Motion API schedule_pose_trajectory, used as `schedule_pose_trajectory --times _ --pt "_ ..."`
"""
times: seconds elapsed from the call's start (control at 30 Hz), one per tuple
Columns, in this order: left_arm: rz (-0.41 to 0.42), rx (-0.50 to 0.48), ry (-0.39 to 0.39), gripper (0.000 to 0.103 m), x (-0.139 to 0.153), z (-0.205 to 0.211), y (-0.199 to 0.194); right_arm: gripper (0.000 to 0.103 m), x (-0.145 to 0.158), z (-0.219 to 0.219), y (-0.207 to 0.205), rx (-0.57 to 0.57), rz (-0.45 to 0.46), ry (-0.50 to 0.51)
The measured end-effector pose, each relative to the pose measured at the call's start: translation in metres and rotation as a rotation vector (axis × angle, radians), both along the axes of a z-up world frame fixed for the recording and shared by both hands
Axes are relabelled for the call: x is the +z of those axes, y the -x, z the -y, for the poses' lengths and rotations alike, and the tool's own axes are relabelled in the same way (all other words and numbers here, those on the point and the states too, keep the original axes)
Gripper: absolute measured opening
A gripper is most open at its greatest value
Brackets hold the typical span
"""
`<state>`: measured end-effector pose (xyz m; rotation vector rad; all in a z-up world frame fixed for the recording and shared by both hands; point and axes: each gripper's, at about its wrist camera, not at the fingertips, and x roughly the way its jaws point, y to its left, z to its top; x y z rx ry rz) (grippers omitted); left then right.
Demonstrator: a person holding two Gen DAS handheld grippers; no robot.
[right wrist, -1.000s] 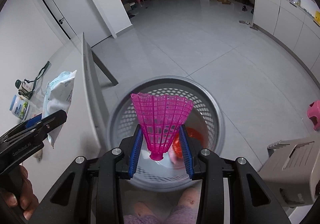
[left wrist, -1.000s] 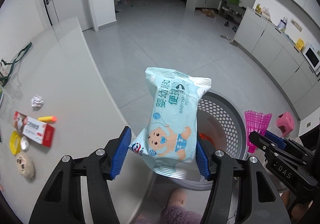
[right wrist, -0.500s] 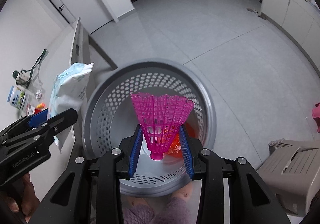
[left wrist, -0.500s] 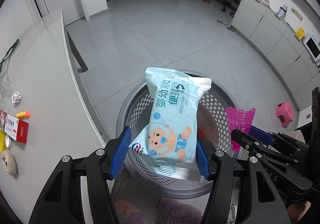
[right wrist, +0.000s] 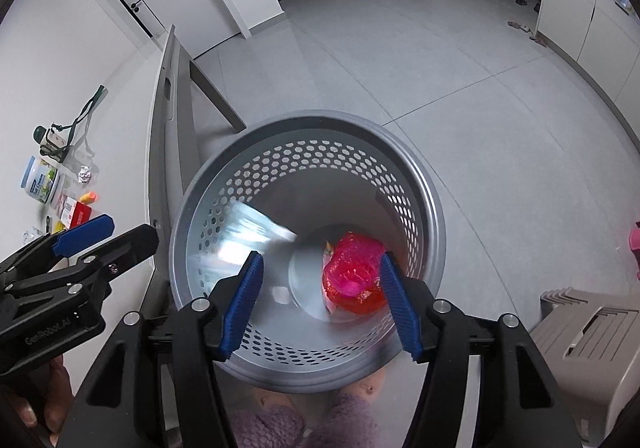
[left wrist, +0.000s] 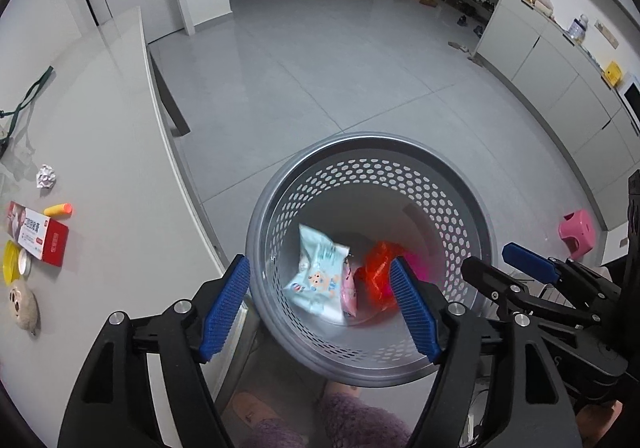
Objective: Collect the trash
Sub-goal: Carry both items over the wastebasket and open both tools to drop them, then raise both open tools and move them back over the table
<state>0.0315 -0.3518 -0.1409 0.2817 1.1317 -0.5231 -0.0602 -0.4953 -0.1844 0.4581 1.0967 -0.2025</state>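
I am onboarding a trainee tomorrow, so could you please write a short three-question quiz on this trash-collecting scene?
1. True or false: the left tongs grip the baby wipes pack.
2. Where does the pink shuttlecock lie? A) on the table B) in the grey perforated bin C) between the right tongs
3. Fill in: the crumpled paper ball rests on the ____.

Key
1. False: both tongs have just been opening, nothing is between their blue pads, and the pack lies in the bin.
2. B, beside the red wrapper.
3. table, near the red and white box.
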Motion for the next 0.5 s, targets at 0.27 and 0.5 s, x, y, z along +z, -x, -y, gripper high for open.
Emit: schedule_pose_trajectory --times 0.27,0.5 --pt "0.025 0.014 0.016 0.071 0.013 -0.010 0.001 0.058 0.010 -0.001 0.001 0.000 0.005 -0.012" --pt "0.088 0.048 0.049 0.080 0.050 -0.027 -0.005 0.062 0.040 -0.003 0.002 0.005 0.039 -0.001"
